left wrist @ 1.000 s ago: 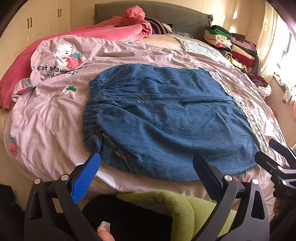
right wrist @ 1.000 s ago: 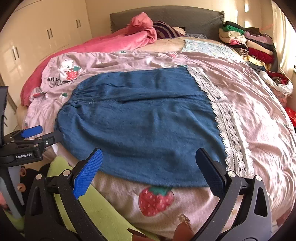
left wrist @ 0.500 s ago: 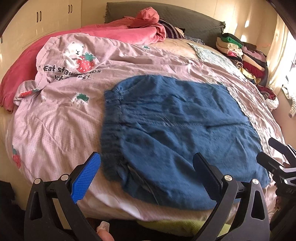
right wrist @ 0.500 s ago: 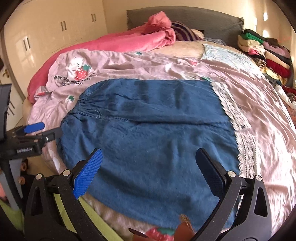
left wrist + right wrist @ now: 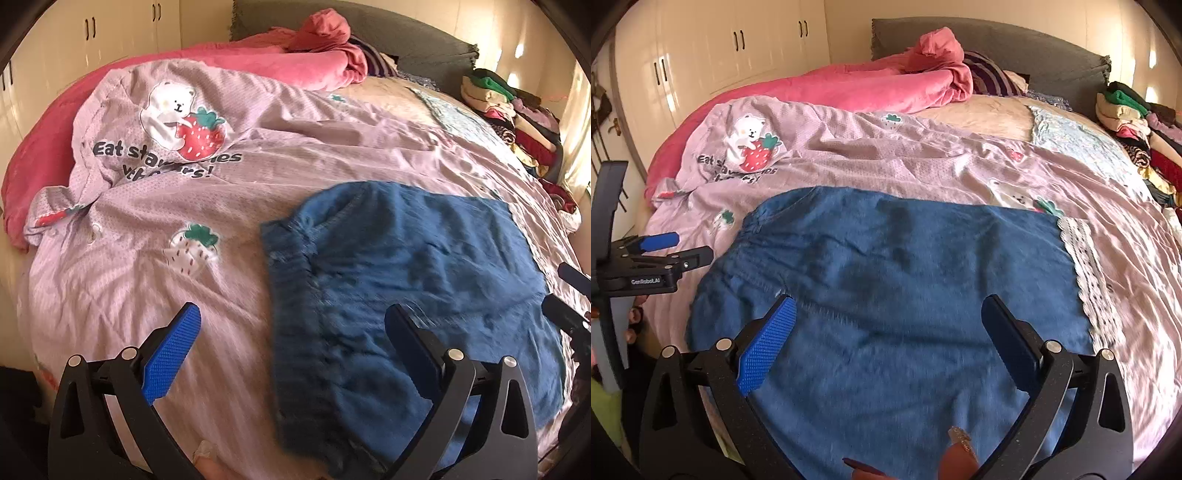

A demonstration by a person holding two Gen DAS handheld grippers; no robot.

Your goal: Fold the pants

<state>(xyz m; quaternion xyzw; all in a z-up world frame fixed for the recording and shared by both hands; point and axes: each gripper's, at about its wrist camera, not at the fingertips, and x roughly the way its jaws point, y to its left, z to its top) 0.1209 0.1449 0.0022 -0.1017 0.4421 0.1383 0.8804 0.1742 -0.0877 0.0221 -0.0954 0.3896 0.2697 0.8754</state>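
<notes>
Blue denim pants (image 5: 894, 280) lie folded in a flat rectangle on the pink strawberry-print bedspread (image 5: 849, 155), elastic waistband to the left. In the left wrist view the pants (image 5: 406, 280) fill the lower right, and my left gripper (image 5: 293, 332) hovers open over the waistband edge, its blue-padded finger above bare bedspread (image 5: 147, 280). My right gripper (image 5: 888, 325) hangs open above the middle of the pants, nothing between its fingers. The left gripper (image 5: 659, 254) also shows at the left edge of the right wrist view.
A pink blanket (image 5: 857, 88) is bunched near the grey headboard (image 5: 997, 48). Stacked folded clothes (image 5: 1137, 125) line the bed's right side. White wardrobe doors (image 5: 738, 44) stand at the back left. A lace-edged cloth (image 5: 1086, 266) lies just right of the pants.
Both grippers have moved forward over the bed; the pants now sit closer and lower in both views. The left view has swung left, showing more bare bedspread. Both stay open.
</notes>
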